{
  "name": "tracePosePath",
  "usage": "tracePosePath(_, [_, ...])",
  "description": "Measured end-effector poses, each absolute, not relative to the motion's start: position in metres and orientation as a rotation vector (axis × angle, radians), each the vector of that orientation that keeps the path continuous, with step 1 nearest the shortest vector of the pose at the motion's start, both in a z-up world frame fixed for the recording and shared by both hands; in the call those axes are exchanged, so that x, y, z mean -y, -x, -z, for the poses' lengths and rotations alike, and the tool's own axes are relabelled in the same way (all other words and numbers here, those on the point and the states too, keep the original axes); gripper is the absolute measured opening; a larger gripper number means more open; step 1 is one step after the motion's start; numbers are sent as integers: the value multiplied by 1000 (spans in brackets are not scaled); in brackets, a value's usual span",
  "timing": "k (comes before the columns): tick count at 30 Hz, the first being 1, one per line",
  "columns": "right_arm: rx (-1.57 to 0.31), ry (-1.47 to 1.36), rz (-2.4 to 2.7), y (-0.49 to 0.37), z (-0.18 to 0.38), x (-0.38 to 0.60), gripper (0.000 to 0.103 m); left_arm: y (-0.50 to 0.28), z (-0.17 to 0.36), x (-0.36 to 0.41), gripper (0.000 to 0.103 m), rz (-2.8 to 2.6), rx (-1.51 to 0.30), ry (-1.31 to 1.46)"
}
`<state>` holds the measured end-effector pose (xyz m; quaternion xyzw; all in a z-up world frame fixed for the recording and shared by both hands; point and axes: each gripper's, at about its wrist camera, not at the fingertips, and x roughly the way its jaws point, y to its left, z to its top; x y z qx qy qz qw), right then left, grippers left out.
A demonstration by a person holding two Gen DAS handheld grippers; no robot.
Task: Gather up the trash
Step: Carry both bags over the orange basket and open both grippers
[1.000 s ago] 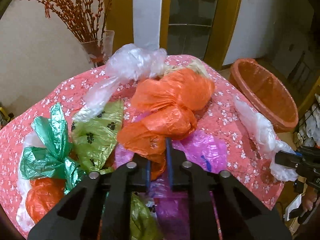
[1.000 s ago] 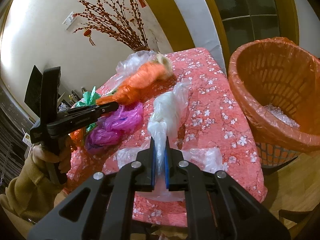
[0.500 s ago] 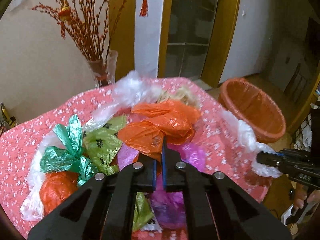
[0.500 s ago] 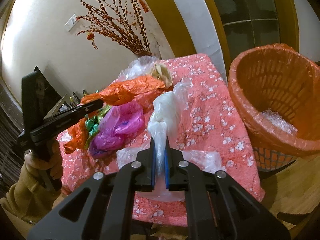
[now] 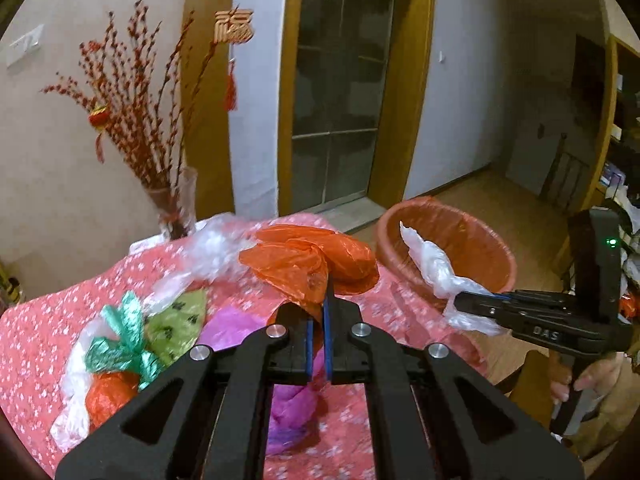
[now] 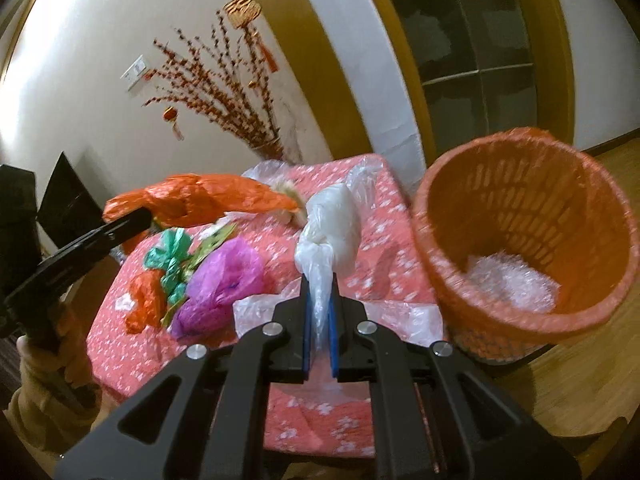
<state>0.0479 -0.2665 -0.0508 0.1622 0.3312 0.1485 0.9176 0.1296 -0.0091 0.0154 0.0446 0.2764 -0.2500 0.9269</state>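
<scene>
Carrying step: left gripper [image 5: 318, 312] clamped on orange bag [image 5: 308, 264], right gripper [image 6: 320, 300] on white bag [image 6: 328, 224]; next, swing over basket [image 6: 520, 240], release

Thin crinkled glossy plastic forms the orange bag [image 5: 308, 264] and the translucent white bag [image 6: 328, 236], the tablecloth [image 6: 384, 216] looks matt printed cloth, and the lined basket [image 6: 532, 200] is perforated plastic.

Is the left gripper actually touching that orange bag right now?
Touching. In the left wrist view the left gripper is shut on the orange bag, with plastic pinched between its blue pads and the bag lifted.
</scene>
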Motion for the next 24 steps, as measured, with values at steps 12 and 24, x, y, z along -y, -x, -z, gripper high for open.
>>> tracePosePath(12, [-578,-333,-83,-49,21,345,8,-149,-19,84,3,630,-547,-60])
tracePosePath(24, [-571,-381,16,-70,29,401,8,-175,-7,169,3,733,-576,-76])
